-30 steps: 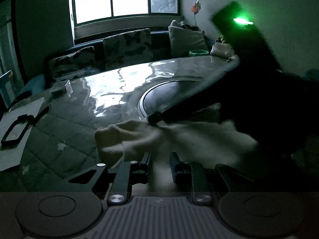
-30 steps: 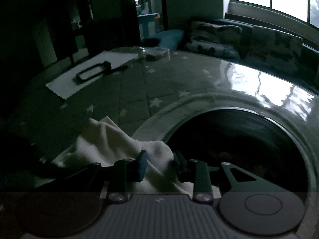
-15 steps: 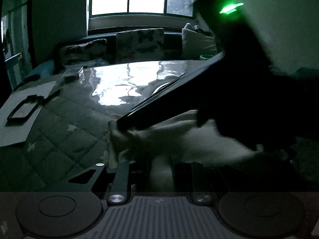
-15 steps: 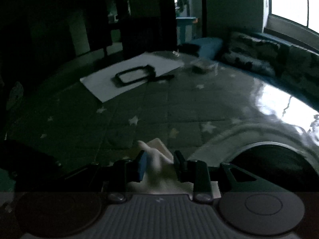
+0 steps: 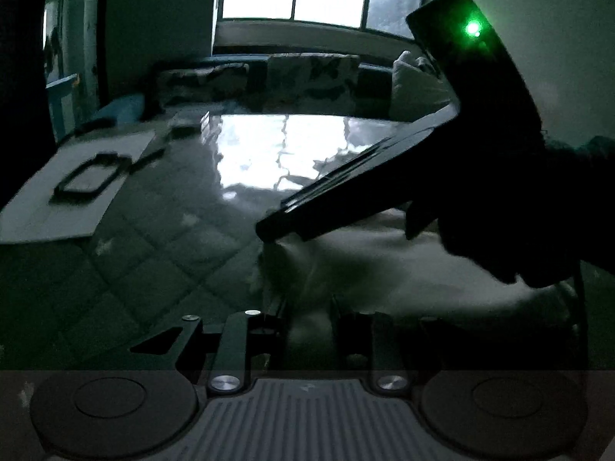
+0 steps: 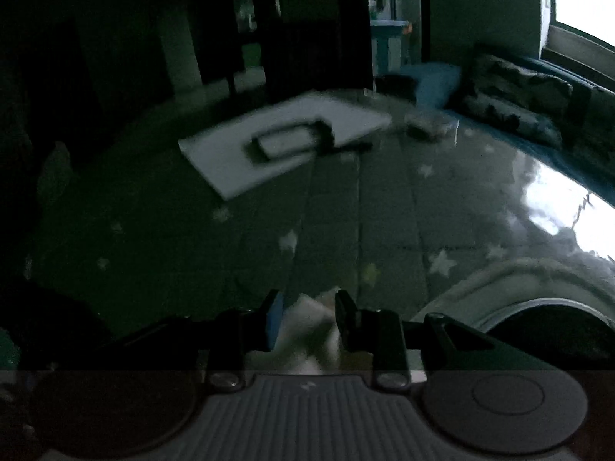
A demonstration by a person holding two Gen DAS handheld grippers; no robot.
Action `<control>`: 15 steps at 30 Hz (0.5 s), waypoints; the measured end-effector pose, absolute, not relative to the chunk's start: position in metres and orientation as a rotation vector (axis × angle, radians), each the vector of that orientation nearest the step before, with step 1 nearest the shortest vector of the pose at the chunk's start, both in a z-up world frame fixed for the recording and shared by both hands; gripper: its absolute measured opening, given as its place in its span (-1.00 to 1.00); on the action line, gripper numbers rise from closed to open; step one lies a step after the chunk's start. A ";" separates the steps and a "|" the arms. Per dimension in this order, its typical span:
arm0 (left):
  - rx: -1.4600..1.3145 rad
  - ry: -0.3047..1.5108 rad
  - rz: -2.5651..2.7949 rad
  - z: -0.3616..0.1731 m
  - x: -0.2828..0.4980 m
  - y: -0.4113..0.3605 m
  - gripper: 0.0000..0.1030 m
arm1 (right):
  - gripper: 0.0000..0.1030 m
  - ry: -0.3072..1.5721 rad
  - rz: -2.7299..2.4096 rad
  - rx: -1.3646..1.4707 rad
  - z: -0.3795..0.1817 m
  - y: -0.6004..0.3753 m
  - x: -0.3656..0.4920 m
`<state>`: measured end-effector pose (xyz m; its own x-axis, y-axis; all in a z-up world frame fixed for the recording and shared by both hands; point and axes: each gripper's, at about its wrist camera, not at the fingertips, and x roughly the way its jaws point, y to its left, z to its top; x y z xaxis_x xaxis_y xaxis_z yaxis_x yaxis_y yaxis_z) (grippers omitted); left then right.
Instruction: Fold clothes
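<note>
Since the earlier frame the pale garment (image 5: 369,269) has been carried across the quilted table (image 6: 346,223) toward the white sheet (image 6: 284,146). It is pinched in the right gripper (image 6: 307,319) and sits between the left gripper (image 5: 307,319) jaws, which are opening; that corner could slip and spoil the fold.

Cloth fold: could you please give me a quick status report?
Left gripper pinching the white cloth, jaws easing open. Right gripper shut on the cloth's other end. Nothing in the way; white board lies well clear.
</note>
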<state>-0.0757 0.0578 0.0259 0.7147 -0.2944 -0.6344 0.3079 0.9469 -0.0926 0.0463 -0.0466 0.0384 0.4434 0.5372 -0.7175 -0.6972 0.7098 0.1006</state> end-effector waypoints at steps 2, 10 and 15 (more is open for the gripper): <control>0.031 0.698 -0.337 0.027 -0.077 0.059 -0.45 | -0.42 0.796 0.751 -0.231 0.031 -0.038 0.048; 0.048 0.663 -0.367 0.044 -0.072 0.055 -0.46 | -0.42 0.748 0.653 -0.097 0.069 -0.102 0.034; 0.058 0.640 -0.428 0.047 -0.063 0.036 -0.46 | -0.42 0.784 0.558 -0.123 0.061 -0.148 0.004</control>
